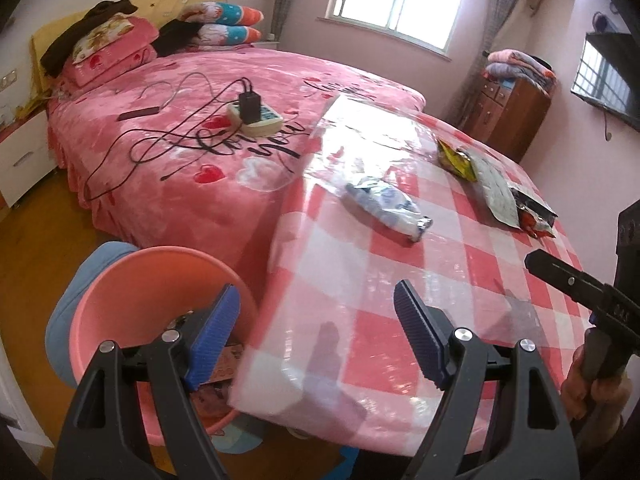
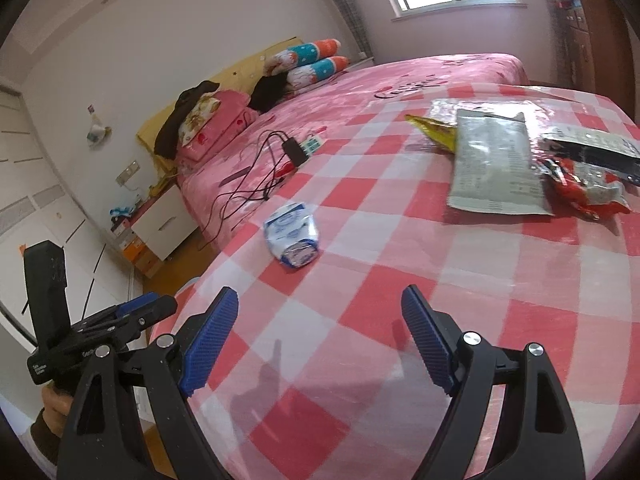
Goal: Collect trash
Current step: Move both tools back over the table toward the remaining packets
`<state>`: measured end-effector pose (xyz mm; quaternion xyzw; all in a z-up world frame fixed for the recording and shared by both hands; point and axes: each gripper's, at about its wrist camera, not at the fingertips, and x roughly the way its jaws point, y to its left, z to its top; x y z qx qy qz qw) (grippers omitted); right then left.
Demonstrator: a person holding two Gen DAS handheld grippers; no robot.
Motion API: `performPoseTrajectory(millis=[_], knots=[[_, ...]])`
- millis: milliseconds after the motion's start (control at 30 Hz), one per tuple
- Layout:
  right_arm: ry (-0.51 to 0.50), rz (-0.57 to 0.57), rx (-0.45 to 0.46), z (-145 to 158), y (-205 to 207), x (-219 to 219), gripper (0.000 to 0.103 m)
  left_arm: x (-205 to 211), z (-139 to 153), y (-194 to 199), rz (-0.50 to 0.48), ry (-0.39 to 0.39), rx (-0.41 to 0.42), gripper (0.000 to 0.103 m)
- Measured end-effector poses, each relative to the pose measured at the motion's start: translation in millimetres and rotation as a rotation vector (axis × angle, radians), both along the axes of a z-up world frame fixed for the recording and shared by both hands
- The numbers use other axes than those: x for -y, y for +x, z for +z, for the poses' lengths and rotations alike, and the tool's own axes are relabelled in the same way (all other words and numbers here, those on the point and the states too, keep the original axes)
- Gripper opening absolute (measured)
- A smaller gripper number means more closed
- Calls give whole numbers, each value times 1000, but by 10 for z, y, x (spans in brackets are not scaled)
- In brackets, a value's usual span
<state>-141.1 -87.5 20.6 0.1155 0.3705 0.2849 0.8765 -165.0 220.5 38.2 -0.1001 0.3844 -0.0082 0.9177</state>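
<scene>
A blue-and-white wrapper [image 1: 390,207] [image 2: 292,234] lies mid-table on the pink checked tablecloth [image 1: 400,300] [image 2: 400,280]. Farther right lie a yellow snack bag [image 1: 454,158] [image 2: 434,132], a silver-grey foil pouch [image 1: 494,192] [image 2: 496,168] and a red-and-black wrapper [image 1: 536,216] [image 2: 588,184]. A pink basin [image 1: 132,288] with some scraps inside sits beside the table's left edge, on a blue stool. My left gripper [image 1: 316,336] is open and empty over that edge, by the basin. My right gripper [image 2: 320,340] is open and empty above the table's near part.
A pink bed [image 1: 180,160] [image 2: 340,96] lies beyond the table, with a power strip [image 1: 256,118], cables and a phone [image 1: 138,114] on it. A wooden cabinet [image 1: 508,112] stands at the far right. A white nightstand [image 2: 164,224] stands by the bed.
</scene>
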Motion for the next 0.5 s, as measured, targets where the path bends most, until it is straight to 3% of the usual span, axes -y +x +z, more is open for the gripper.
performPoseTrajectory(millis=[500], knots=[[7,-163,-10,42,192,759,83,895,145,456,-184,24,2,80]])
